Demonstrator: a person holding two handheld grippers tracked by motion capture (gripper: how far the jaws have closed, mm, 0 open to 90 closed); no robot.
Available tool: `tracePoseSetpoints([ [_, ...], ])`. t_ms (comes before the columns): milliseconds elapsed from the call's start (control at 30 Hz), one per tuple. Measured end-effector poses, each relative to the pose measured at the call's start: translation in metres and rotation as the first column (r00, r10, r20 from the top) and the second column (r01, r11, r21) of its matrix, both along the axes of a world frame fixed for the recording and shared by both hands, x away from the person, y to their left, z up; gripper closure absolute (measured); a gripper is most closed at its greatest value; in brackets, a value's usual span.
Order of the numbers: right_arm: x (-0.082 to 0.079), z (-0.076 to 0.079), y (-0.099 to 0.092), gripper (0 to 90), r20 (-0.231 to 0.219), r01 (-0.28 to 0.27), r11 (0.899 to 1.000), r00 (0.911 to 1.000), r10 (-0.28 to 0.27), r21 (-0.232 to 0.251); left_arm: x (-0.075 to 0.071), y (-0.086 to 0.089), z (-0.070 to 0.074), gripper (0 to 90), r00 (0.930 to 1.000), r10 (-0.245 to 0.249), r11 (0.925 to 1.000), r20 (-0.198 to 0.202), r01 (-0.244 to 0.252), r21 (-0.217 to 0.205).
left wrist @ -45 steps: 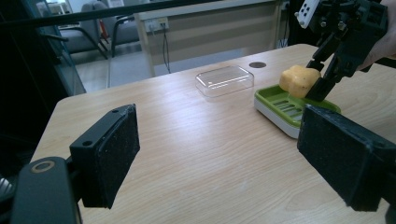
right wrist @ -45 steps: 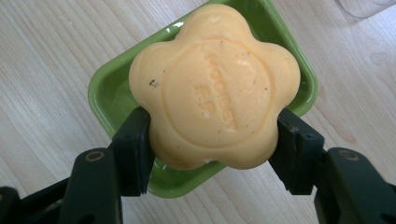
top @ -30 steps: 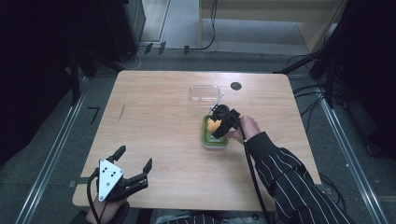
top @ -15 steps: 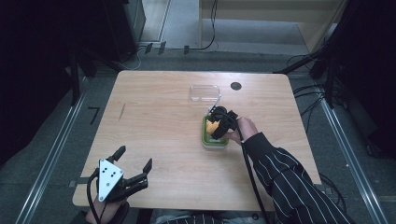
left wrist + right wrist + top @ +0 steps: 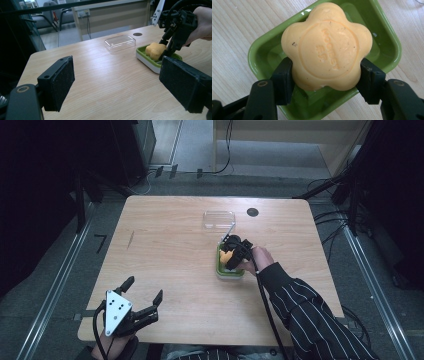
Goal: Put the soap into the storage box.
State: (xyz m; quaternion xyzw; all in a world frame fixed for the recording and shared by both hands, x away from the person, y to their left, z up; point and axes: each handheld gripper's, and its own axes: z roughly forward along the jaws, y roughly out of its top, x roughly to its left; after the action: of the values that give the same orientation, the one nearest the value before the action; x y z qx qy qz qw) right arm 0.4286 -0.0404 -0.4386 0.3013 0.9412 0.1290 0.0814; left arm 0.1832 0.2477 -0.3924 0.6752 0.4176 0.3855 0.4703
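Step in hand: the right tool (image 5: 231, 255) holds a flower-shaped yellow soap bar (image 5: 327, 46) over the green soap dish (image 5: 259, 57); I judge it is either placing the bar into the dish or lifting it out, and the pictures do not decide which
Right tool state: clamped on the soap bar, one black pad on each side of it, as the right gripper view shows
Soap bar place: in the high view it sits a little right of the surface's middle, inside the outline of the dish; in the left gripper view the bar (image 5: 155, 50) looks tilted, with its lower edge near the dish floor; whether it touches the floor I cannot tell
Soap dish place: it rests on the wooden surface (image 5: 170, 245), and the clear plastic lid (image 5: 219, 219) lies at about 11 o'clock from it, near but apart
Left tool state: the left tool (image 5: 142, 297) has its pads wide apart with nothing between them; it hangs at the near left corner of the surface, about 8 o'clock from the dish and well apart
Next move calls for: if placing, lower the bar flat and part the pads gently so it does not stick to one; if lifting, keep the clamp firm, because wet soap can slip
Small dark round spot (image 5: 252, 212): at about 1 o'clock from the dish, not involved
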Motion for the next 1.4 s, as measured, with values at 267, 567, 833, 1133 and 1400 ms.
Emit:
tracePoseSetpoints([
  [267,0.000,-0.002,0.001,39.6,-0.001,0.006,1.000,1.0000,-0.006,0.001,0.000,0.000,0.000,13.0,1.0000,0.001,1.0000,0.000,-0.001,0.001],
  [567,0.001,-0.006,0.002,39.5,-0.005,0.015,1.000,0.9999,-0.015,-0.010,0.000,0.001,0.000,13.0,1.0000,0.005,1.0000,0.001,-0.005,-0.003],
  [833,0.000,-0.005,0.001,38.3,0.004,0.019,1.000,0.9998,-0.019,0.002,0.000,0.001,0.000,13.0,1.0000,0.004,1.0000,0.001,-0.004,-0.003],
  [1133,-0.001,0.003,-0.001,33.8,0.013,0.020,1.000,0.9997,-0.021,0.017,0.000,0.000,0.000,13.0,1.0000,0.004,1.0000,0.003,-0.004,-0.004],
  [1400,-0.005,0.011,-0.004,25.8,0.028,0.025,0.999,0.9993,-0.025,0.022,0.000,0.001,0.000,13.0,1.0000,0.005,1.0000,0.003,-0.005,-0.005],
])
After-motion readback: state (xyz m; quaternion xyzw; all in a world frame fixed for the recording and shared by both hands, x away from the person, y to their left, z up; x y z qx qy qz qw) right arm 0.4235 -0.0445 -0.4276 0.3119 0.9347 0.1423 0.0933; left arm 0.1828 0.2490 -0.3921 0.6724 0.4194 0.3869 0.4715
